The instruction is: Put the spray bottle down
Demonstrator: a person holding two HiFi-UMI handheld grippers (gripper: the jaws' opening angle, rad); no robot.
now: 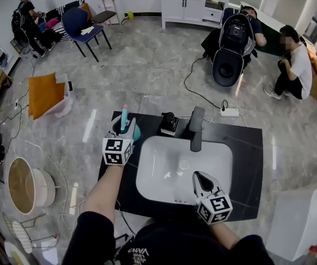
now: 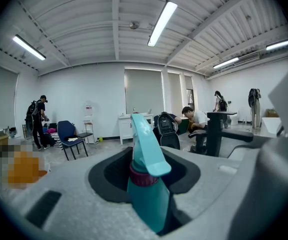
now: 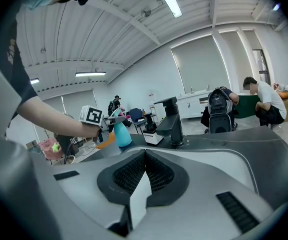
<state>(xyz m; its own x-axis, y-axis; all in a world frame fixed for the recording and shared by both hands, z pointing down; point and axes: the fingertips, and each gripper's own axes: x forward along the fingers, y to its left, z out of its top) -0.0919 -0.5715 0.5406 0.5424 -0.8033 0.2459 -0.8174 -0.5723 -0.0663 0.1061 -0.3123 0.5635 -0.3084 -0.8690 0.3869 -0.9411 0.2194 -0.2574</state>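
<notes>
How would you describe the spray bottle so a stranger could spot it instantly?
Find the black countertop around the white sink basin. At its back left corner, the left tongs grip the spray bottle: teal with a magenta collar, unlike the black faucet to its right.

White lettering reading "VANS" is showing on the person's dark shirt [image 1: 139,252] at the bottom of the head view. The cubes on the left hand-held gripper [image 1: 126,128] and right hand-held gripper [image 1: 198,176] are showing only black-and-white square markers, no words.
</notes>
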